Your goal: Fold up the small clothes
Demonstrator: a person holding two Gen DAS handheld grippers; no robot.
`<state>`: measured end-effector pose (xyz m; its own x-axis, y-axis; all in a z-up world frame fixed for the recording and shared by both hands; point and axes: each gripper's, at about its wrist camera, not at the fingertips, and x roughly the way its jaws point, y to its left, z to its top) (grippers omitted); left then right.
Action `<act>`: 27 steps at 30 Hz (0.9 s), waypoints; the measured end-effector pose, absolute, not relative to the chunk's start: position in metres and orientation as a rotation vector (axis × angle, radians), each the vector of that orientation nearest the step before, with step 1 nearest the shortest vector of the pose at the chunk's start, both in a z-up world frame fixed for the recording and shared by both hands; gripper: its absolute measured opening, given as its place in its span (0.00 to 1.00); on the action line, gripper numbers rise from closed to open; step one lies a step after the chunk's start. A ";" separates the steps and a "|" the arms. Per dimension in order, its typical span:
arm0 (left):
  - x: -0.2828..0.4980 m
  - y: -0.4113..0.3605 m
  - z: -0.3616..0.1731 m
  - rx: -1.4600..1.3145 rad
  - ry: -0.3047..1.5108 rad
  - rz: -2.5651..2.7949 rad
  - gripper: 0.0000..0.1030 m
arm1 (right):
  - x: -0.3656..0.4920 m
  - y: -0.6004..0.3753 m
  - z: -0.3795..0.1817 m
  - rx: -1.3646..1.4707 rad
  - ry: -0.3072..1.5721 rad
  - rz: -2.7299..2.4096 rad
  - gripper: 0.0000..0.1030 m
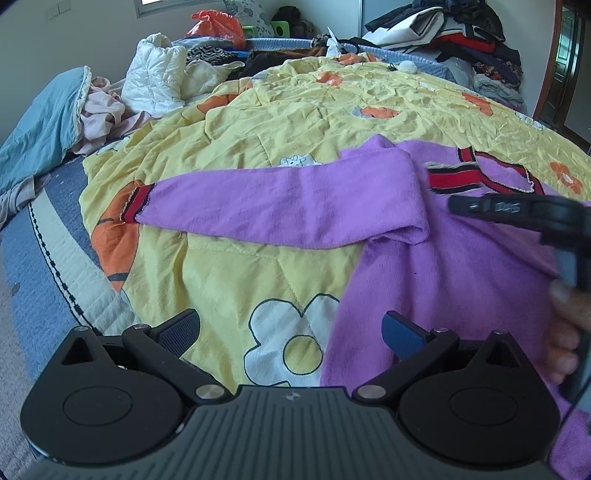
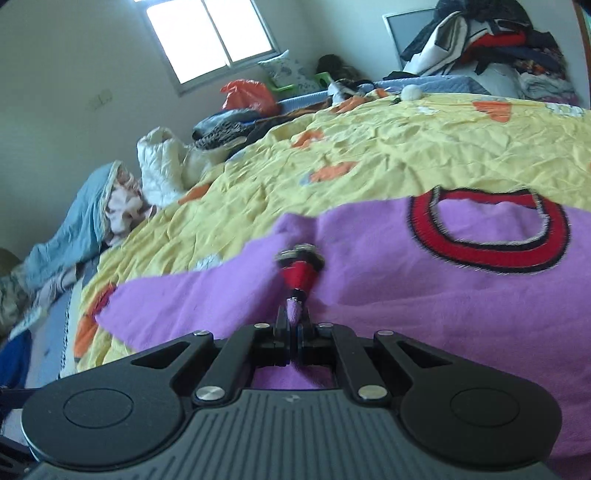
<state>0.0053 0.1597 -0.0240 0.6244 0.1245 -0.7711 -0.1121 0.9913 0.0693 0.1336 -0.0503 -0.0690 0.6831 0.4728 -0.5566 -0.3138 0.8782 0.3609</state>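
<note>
Bed (image 1: 44,236) w/ blue-and-white quilted cover, showing along left edge. Yellow quilt (image 1: 258,122) w/ orange and white flower print spread over most of it, crumpled. Purple sweater (image 1: 461,266) w/ red-black trim flat on quilt nr front edge, one sleeve (image 1: 280,203) stretched toward left edge. Light blue blanket (image 1: 40,133) bunched at left edge, pinkish cloth (image 1: 107,114) just beside it. White padded jacket (image 1: 155,77) and dark clothes (image 1: 221,59) nr far-left corner. Orange bag (image 1: 218,24) at far edge, poss. behind bed. Heaped clothes (image 1: 461,33) at far-right corner.
</note>
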 end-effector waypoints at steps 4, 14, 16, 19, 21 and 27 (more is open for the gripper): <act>0.005 0.157 -0.024 0.021 0.887 0.135 1.00 | 0.143 -0.023 -0.087 0.141 0.806 0.472 0.05; 0.009 0.163 -0.025 0.009 0.894 0.148 1.00 | 0.092 -0.099 -0.040 0.109 0.627 0.420 0.83; 0.010 0.163 -0.025 0.003 0.895 0.150 1.00 | 0.095 -0.137 -0.040 0.075 0.618 0.310 0.82; 0.011 0.161 -0.023 -0.008 0.884 0.141 1.00 | 0.111 -0.197 -0.047 0.065 0.648 0.148 0.82; 0.012 0.158 -0.023 -0.011 0.883 0.133 1.00 | 0.126 -0.226 -0.057 0.073 0.711 0.107 0.81; 0.018 0.146 -0.020 0.004 0.862 0.112 1.00 | 0.156 -0.261 -0.083 0.036 0.773 -0.032 0.83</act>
<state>0.0184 0.1460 -0.0204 0.6453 0.1003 -0.7573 -0.0972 0.9941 0.0488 0.1557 -0.2609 -0.0826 0.7155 -0.0156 -0.6984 0.0423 0.9989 0.0210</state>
